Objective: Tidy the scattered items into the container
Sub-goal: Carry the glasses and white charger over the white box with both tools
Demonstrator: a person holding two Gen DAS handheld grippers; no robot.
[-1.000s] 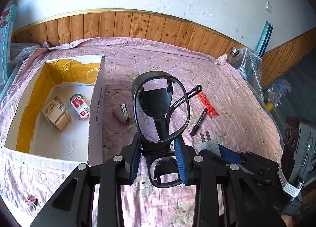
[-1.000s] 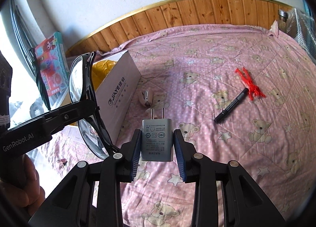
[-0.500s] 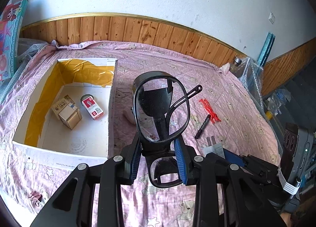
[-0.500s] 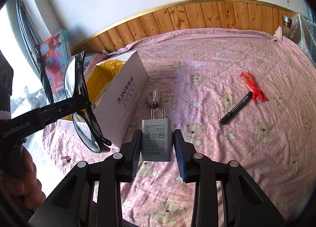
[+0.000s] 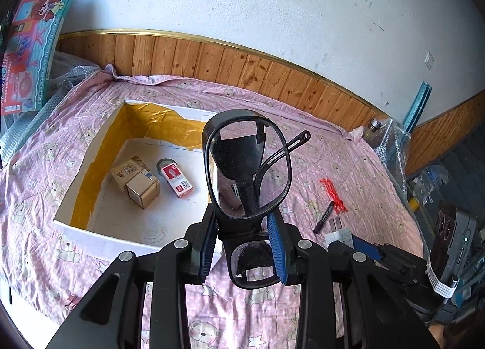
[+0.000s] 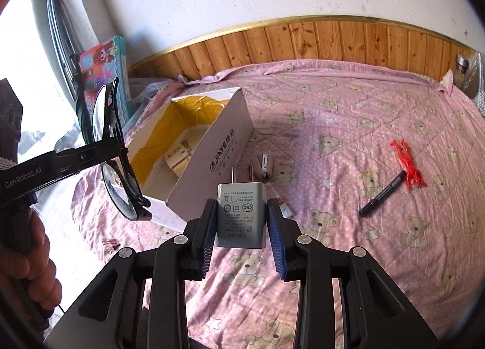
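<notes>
Cardboard box (image 5: 91, 229), white outside and lined with yellow tape, sits open-topped on the bed (image 6: 348, 124) near its left edge, one end toward the wood-panelled wall; the pink bear-print quilt covers the whole bed. Inside the box lie a brown carton (image 5: 142, 188), a smaller brown packet touching it, and a red-and-white packet (image 5: 177, 180) resting against a roll of tape. The left gripper (image 5: 244, 247) hangs above the quilt just off the box's near right corner, its jaws clamped on the bridge of a pair of black-framed glasses (image 5: 247, 167), which stand on end with one lens above the other and the arms pointing away toward the wall. The right gripper (image 6: 241, 229) is held further right over the middle of the bed, its jaws closed on a grey plug adapter (image 6: 241, 215) with the two prongs pointing up and away. On the quilt beside the box's right wall lies a small white stapler (image 6: 264, 165), and a small clear item that I cannot make out lies close to the right gripper's blue pad. Well toward the right edge of the bed a black marker (image 6: 382, 193) lies slantwise, its far end touching a tangle of red plastic ties (image 6: 407, 164). A small pink clip (image 6: 111, 243) lies near the bed's front edge, in front of the box.
</notes>
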